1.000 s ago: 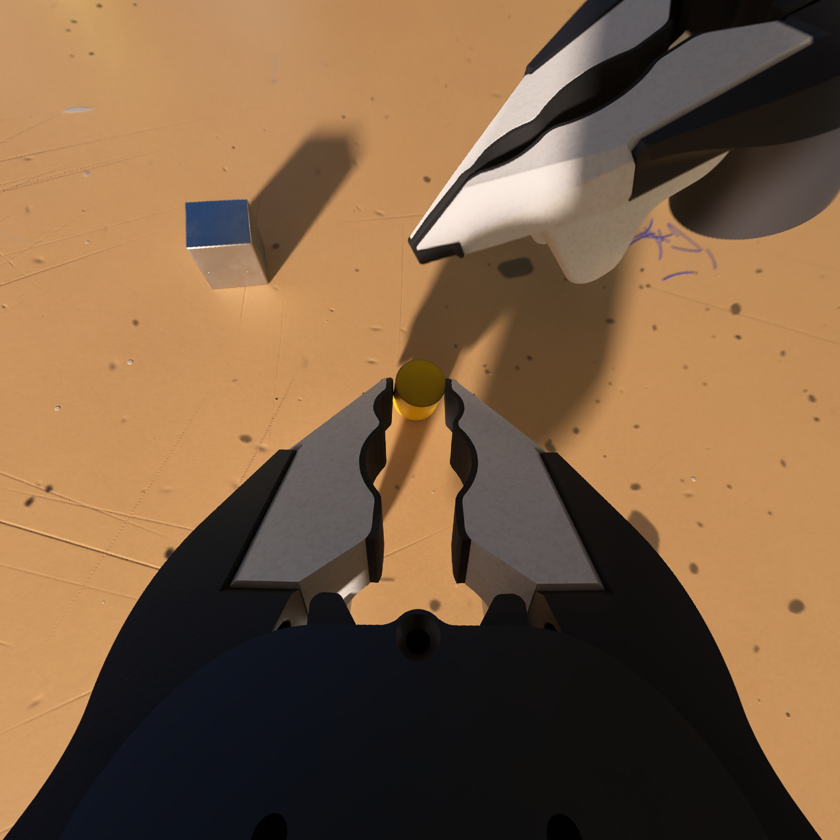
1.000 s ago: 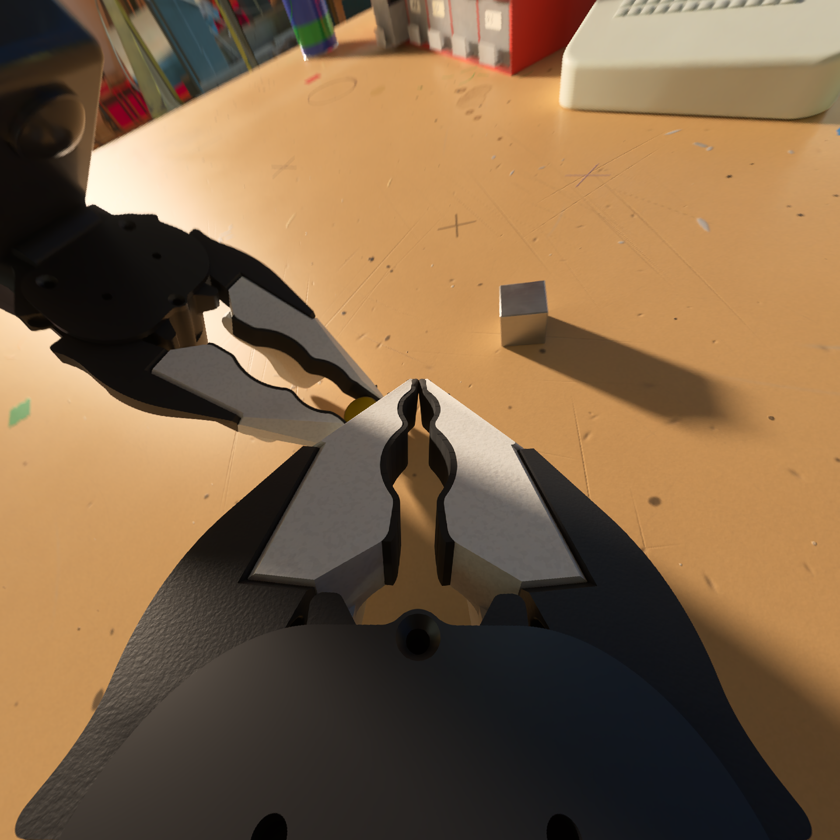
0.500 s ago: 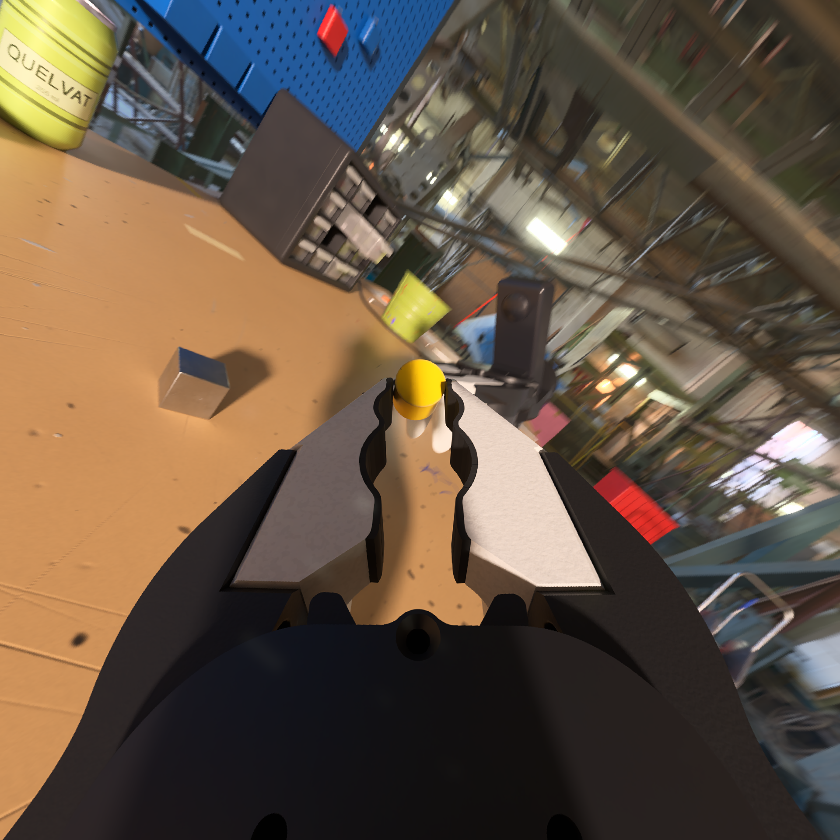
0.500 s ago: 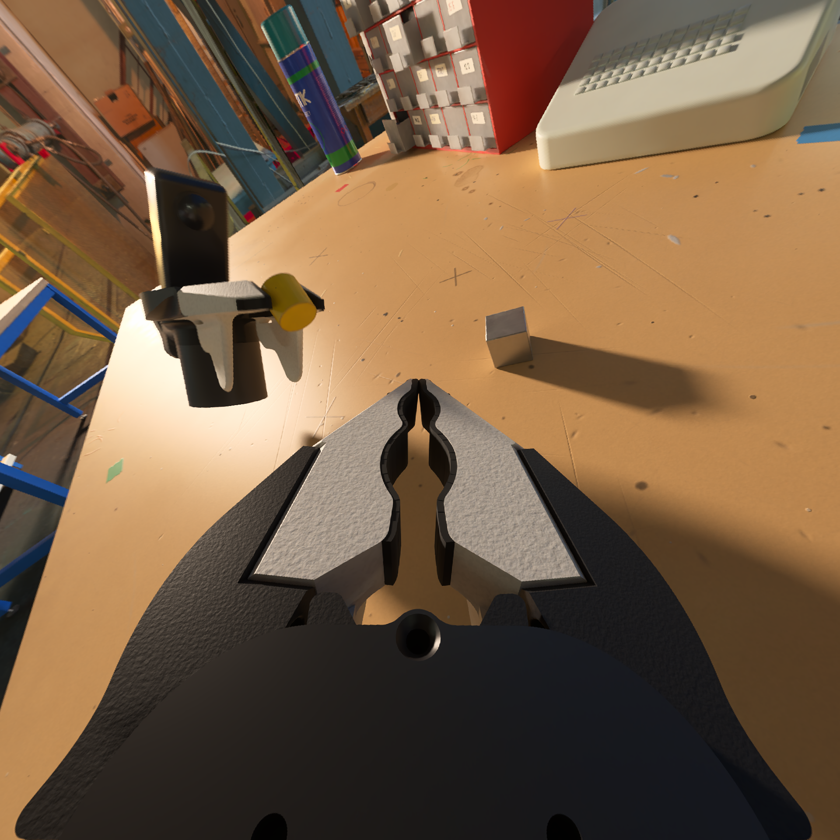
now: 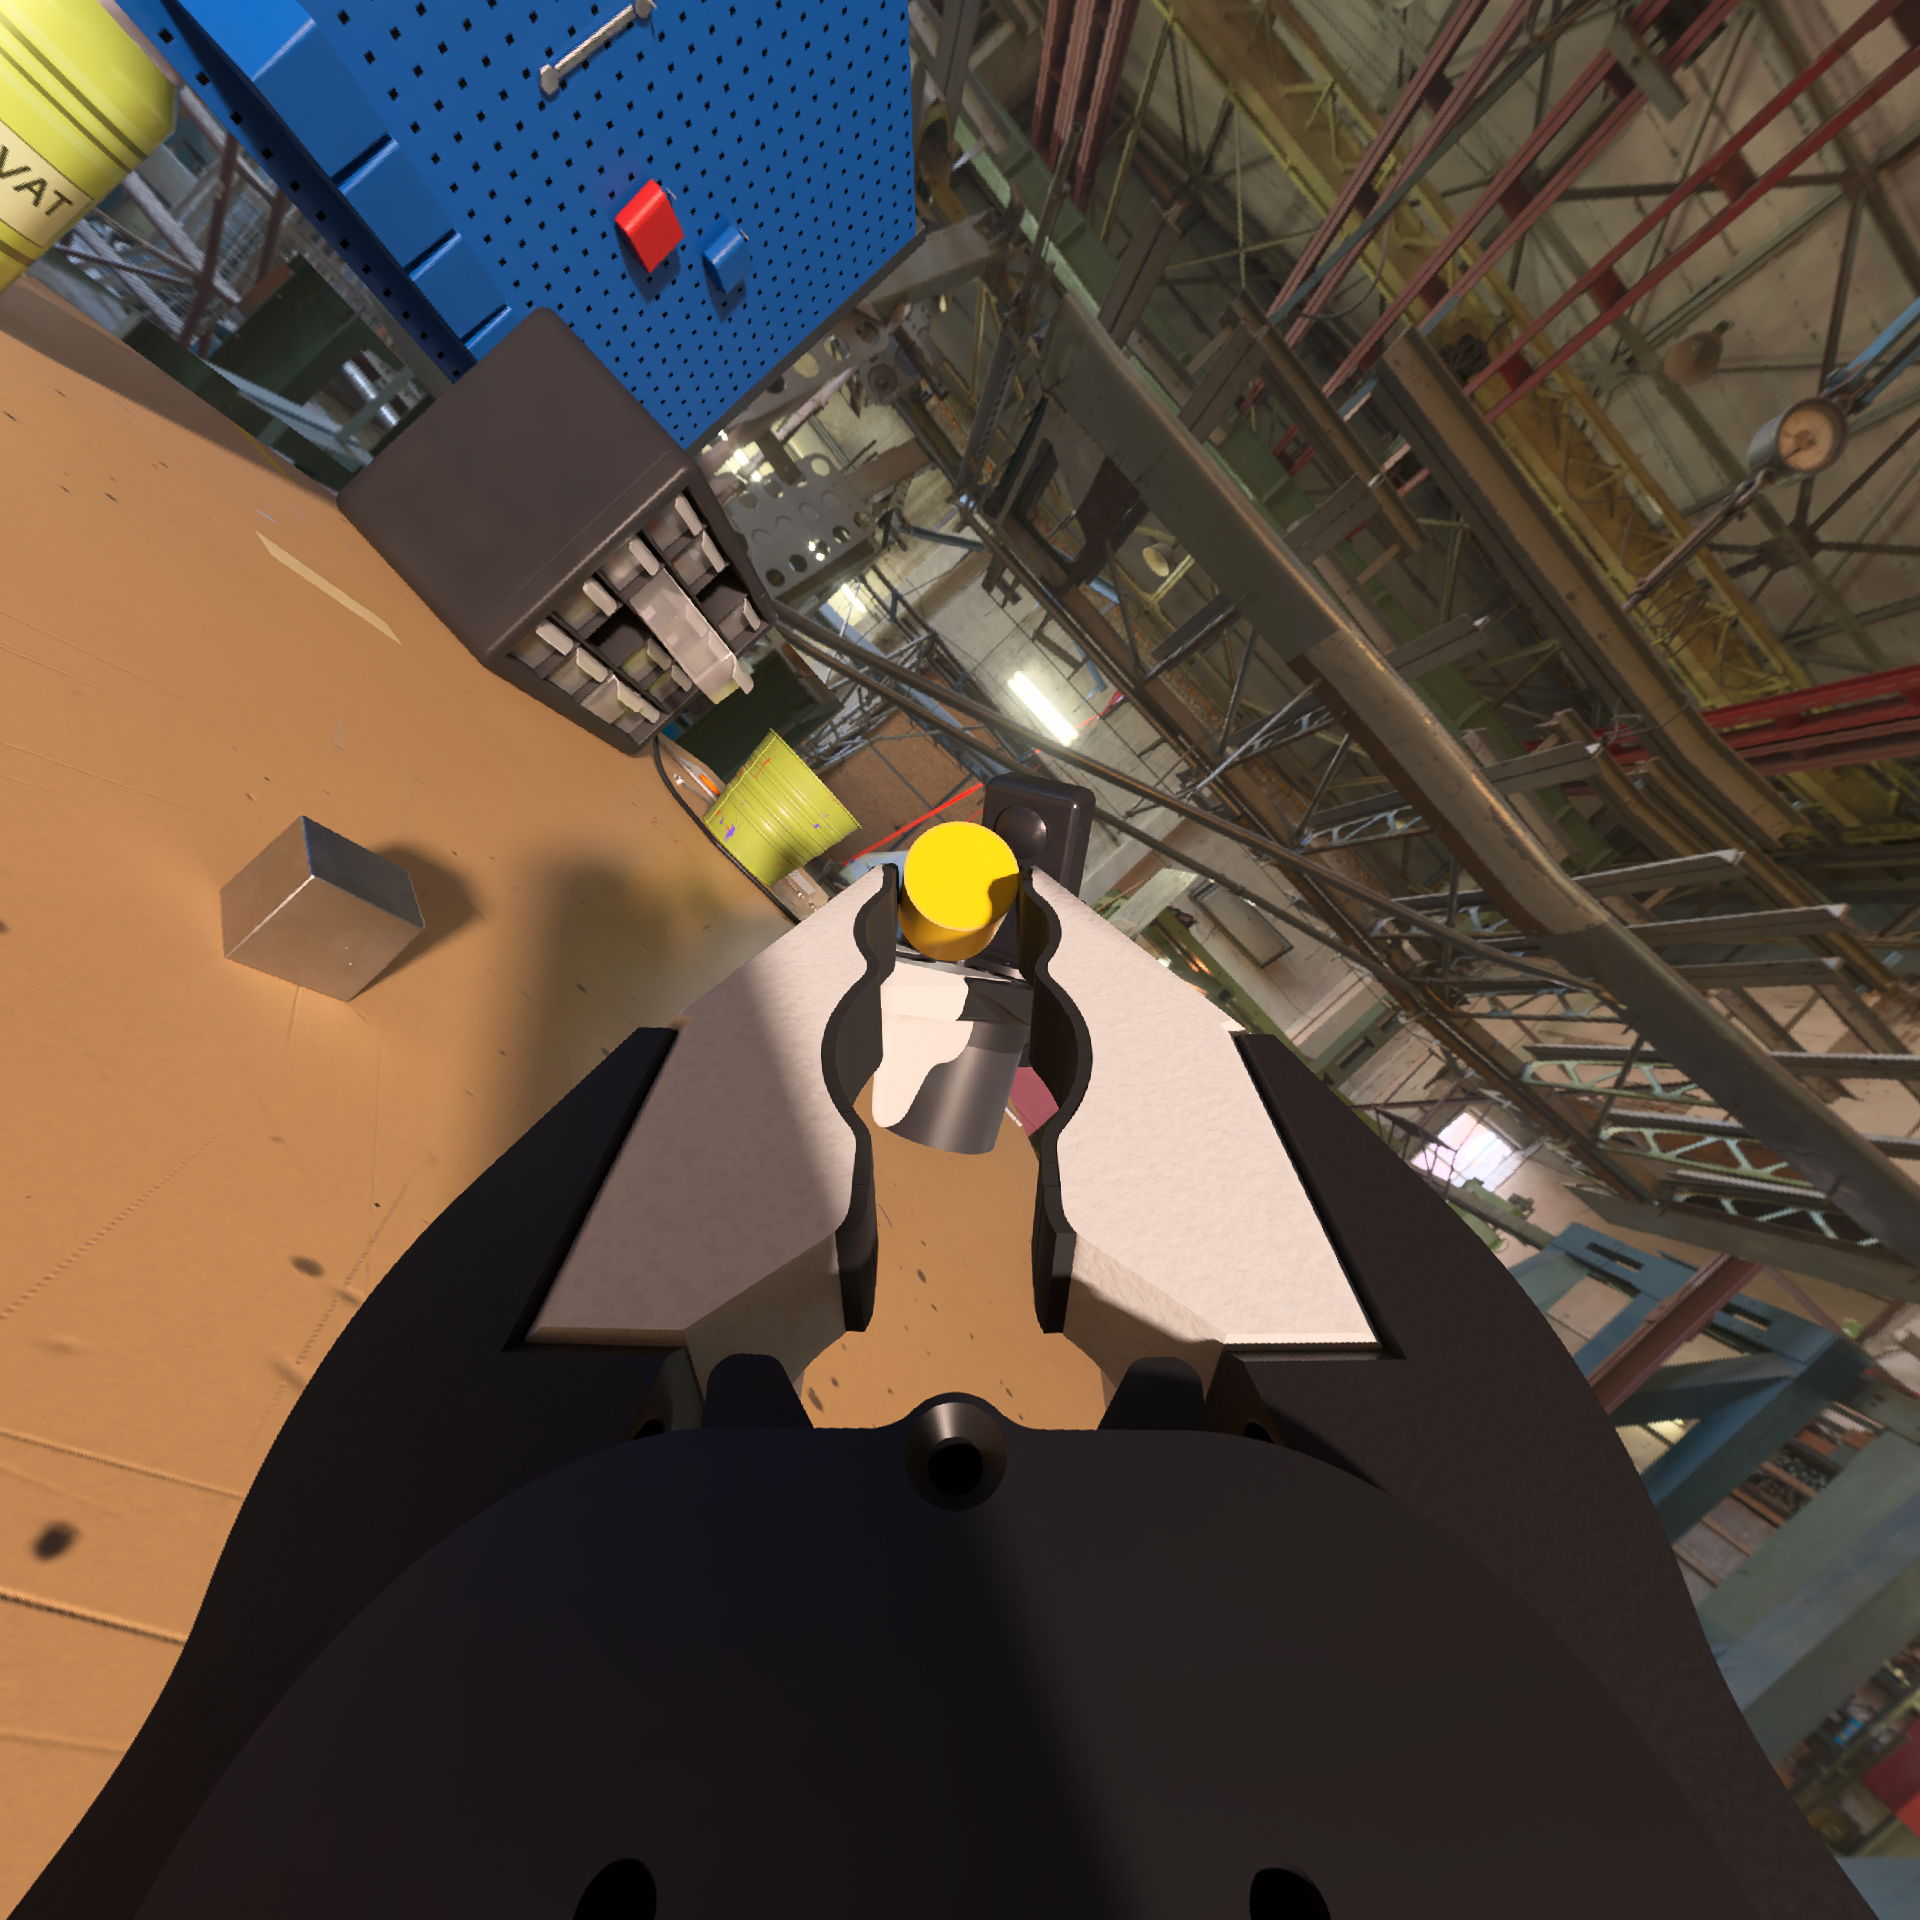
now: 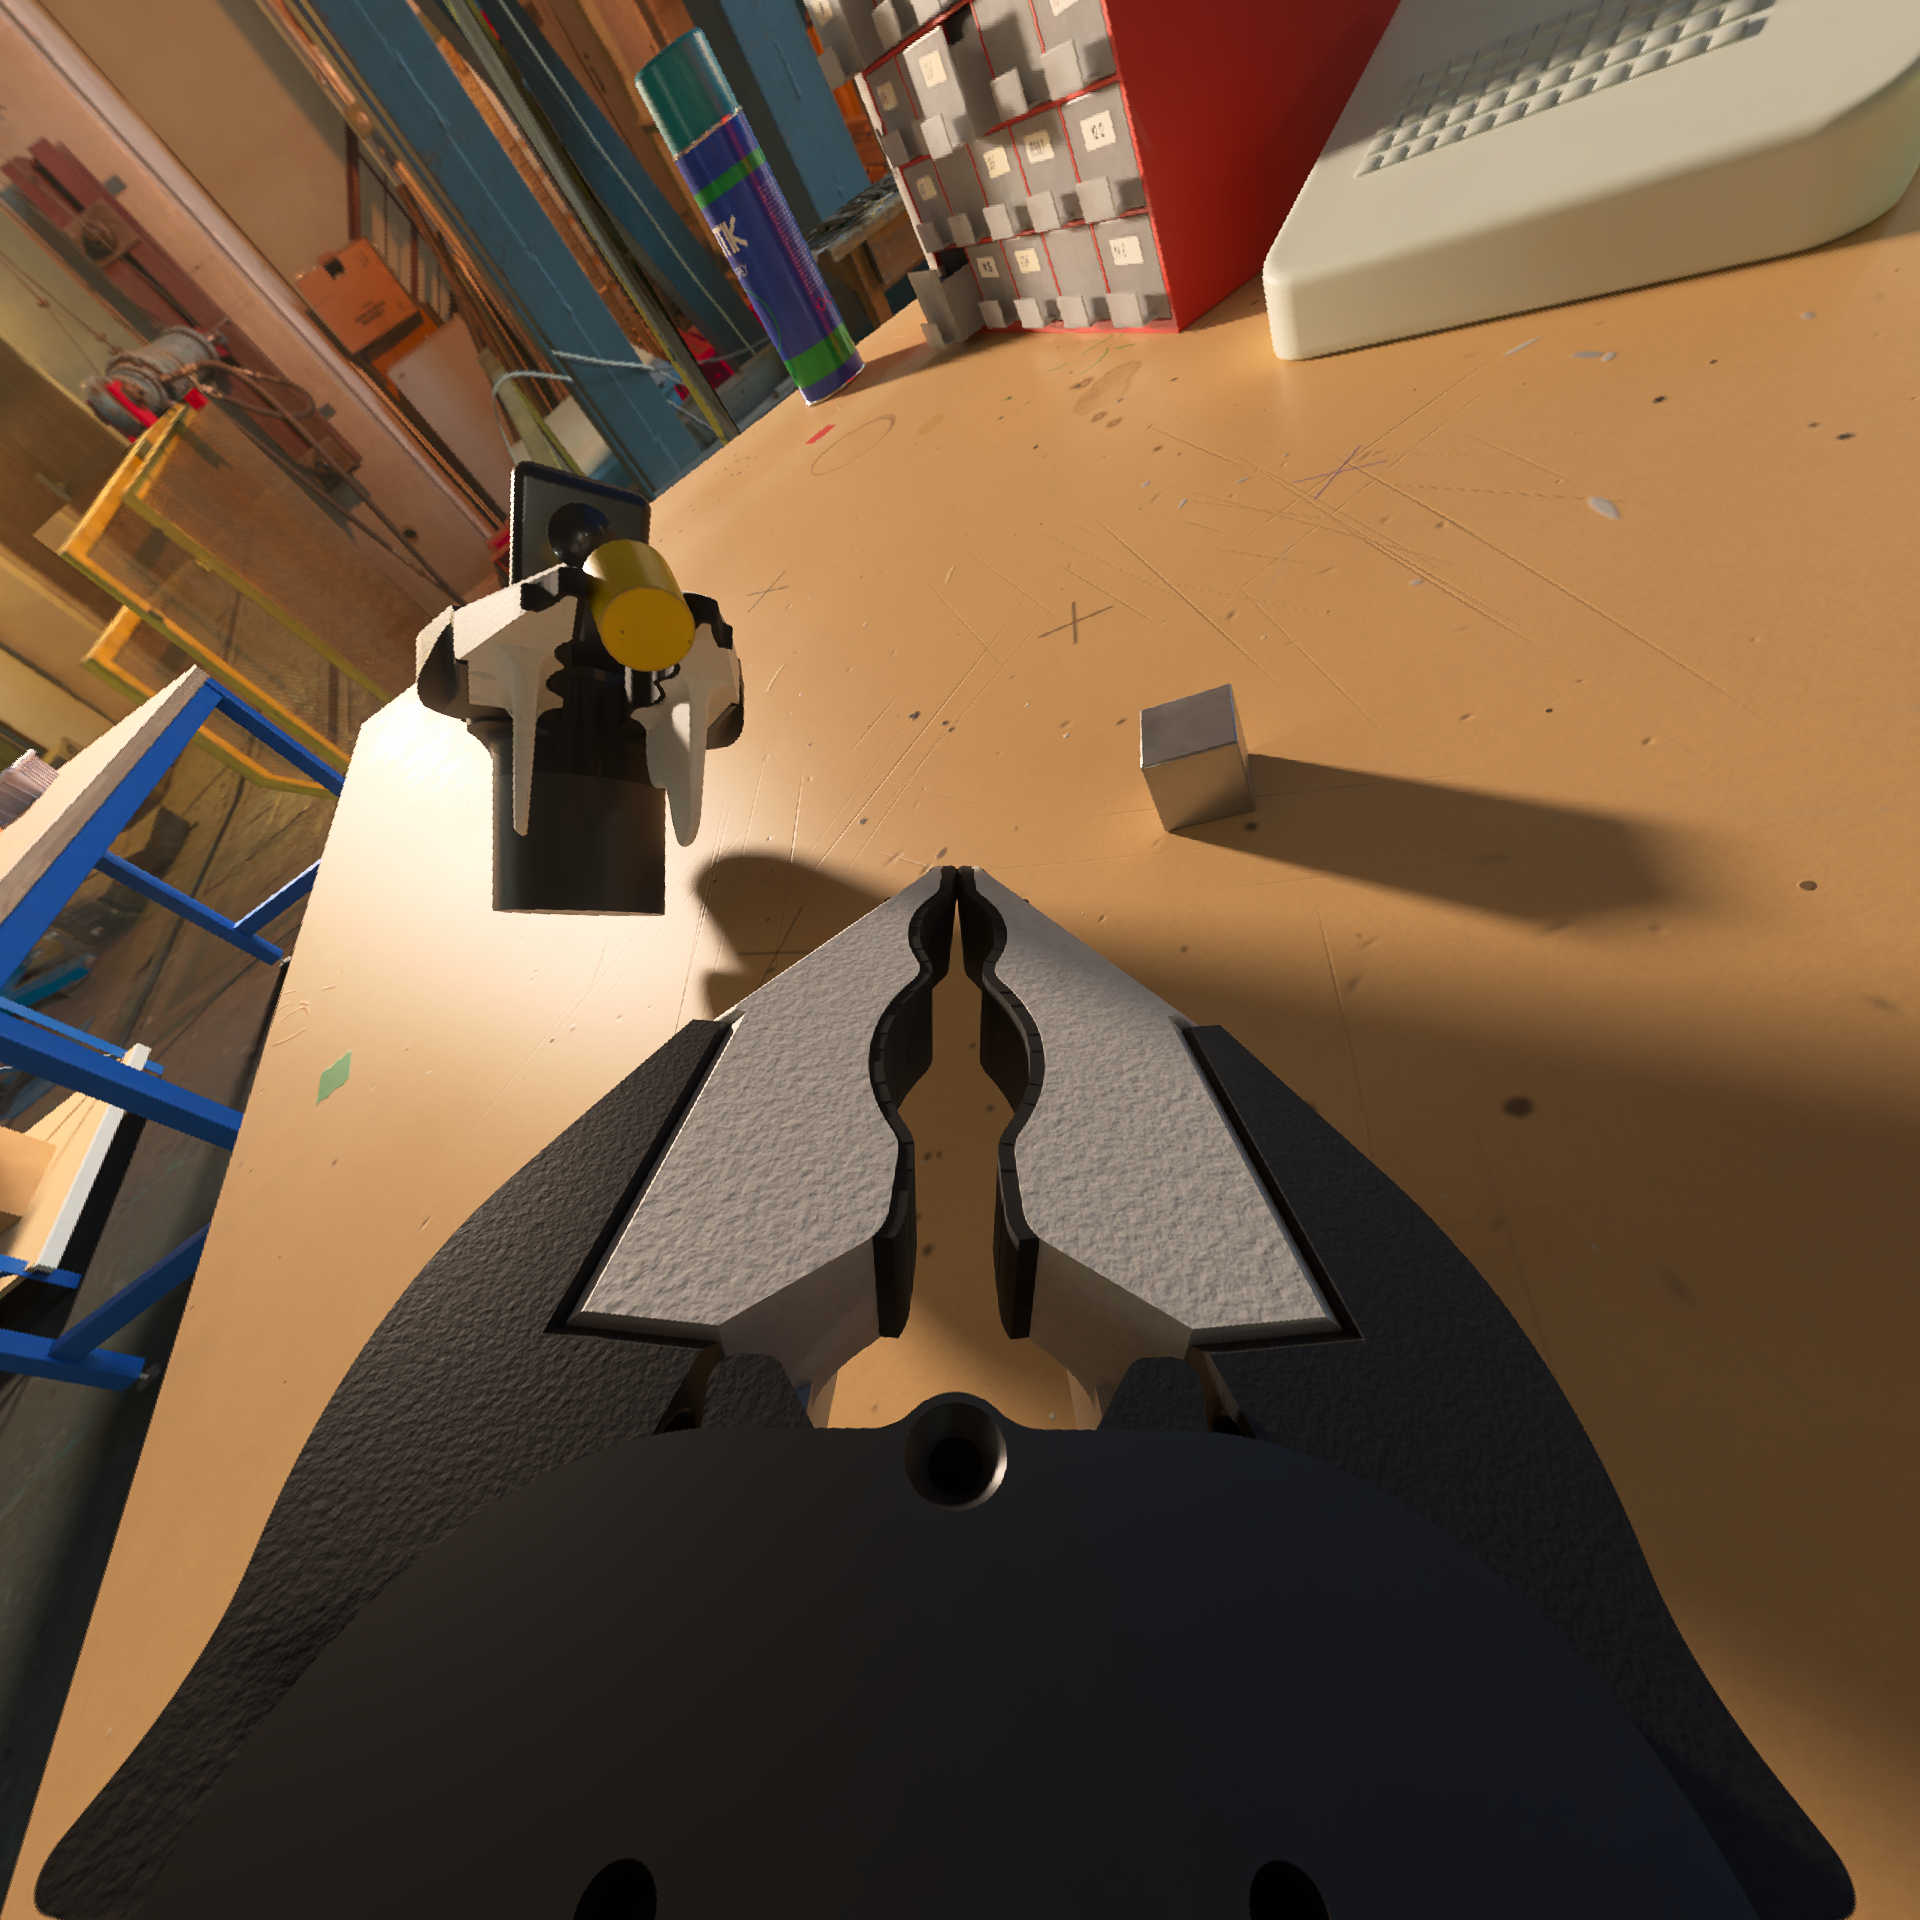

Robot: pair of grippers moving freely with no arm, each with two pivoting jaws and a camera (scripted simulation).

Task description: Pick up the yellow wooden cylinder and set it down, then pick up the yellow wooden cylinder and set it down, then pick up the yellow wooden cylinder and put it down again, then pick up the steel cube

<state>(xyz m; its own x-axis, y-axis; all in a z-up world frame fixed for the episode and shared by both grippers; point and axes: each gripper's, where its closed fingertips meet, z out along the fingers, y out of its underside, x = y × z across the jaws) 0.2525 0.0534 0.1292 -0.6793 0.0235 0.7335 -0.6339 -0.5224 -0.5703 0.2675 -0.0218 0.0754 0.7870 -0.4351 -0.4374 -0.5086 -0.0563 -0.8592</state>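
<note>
Workshop girders and a blue pegboard (image 5: 665,187) fill the far side of my left wrist view, which tells me that gripper is tilted up and away from the bench. Below it runs the scratched orange benchtop (image 6: 1351,582), the broad surface I work over. At its far edge I see a cream keyboard case (image 6: 1558,177), a red drawer cabinet (image 6: 1049,156) and a spray can (image 6: 758,229); a dark parts cabinet (image 5: 561,520) sits on the other side, all well apart from the working patch, I judge so they stay out of my reach paths. My right gripper (image 6: 956,878) has its tips pressed together on nothing, hovering low over the bench, parked I think so it leaves room for the other. My left gripper (image 5: 956,894) is clamped on the yellow wooden cylinder (image 5: 956,888), pinched right at the fingertips with one flat end facing the camera; from the right wrist view the cylinder (image 6: 639,618) hangs clear above the bench, lying sideways between the fingers. That tip-only pinch looks deliberate to me: it keeps the fingers short of the surface when I lower it. I read this as the carry stage of one pick-and-place round; which round I cannot tell. The steel cube (image 6: 1195,753) rests untouched on the bench, casting a long shadow, near but apart from both grippers.
</note>
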